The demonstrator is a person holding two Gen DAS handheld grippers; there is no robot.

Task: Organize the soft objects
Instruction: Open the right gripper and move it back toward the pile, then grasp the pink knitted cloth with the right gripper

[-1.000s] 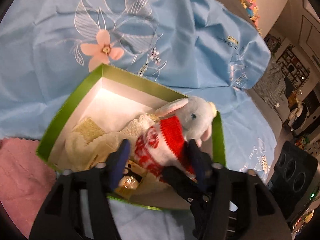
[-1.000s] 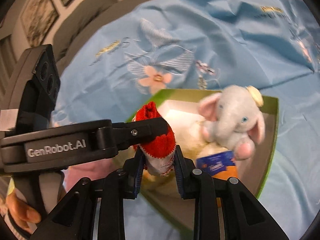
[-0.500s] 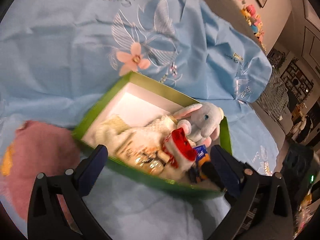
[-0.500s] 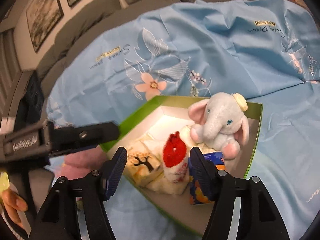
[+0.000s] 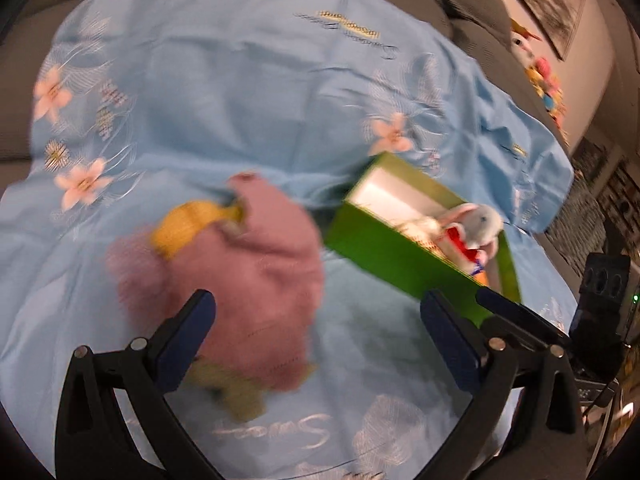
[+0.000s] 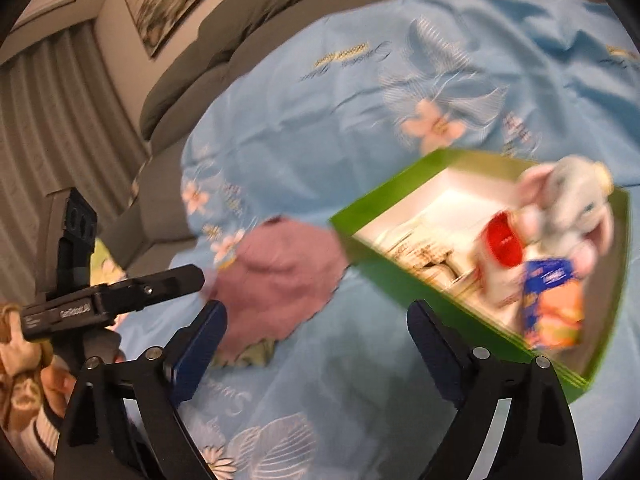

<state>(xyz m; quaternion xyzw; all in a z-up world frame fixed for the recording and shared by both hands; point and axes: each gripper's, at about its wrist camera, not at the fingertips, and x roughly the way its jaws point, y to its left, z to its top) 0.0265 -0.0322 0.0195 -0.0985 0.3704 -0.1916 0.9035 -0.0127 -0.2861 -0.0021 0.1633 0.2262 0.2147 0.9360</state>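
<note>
A green box (image 5: 396, 258) (image 6: 404, 276) lies on the blue floral cloth (image 5: 248, 80). It holds a grey elephant plush (image 5: 480, 224) (image 6: 572, 200), a red-and-white knit sock (image 6: 502, 242), a blue-orange tissue pack (image 6: 550, 304) and cream cloths. A pink cloth (image 5: 248, 276) (image 6: 280, 280) lies left of the box, with a yellow piece (image 5: 188, 224) at its edge and an olive piece (image 5: 236, 392) under it. My left gripper (image 5: 320, 332) is open and empty over the pink cloth's right edge. My right gripper (image 6: 316, 344) is open and empty between cloth and box.
The blue cloth covers a grey sofa (image 6: 248, 32) whose back cushions stand behind. The left gripper's body (image 6: 108, 304) shows at the left of the right wrist view, the right gripper's body (image 5: 596, 304) at the right of the left wrist view. Both views are blurred.
Both grippers let go of the sock, which stays in the box, opened wide and pulled back. Both views swung left, and the pink cloth now lies ahead of them.
</note>
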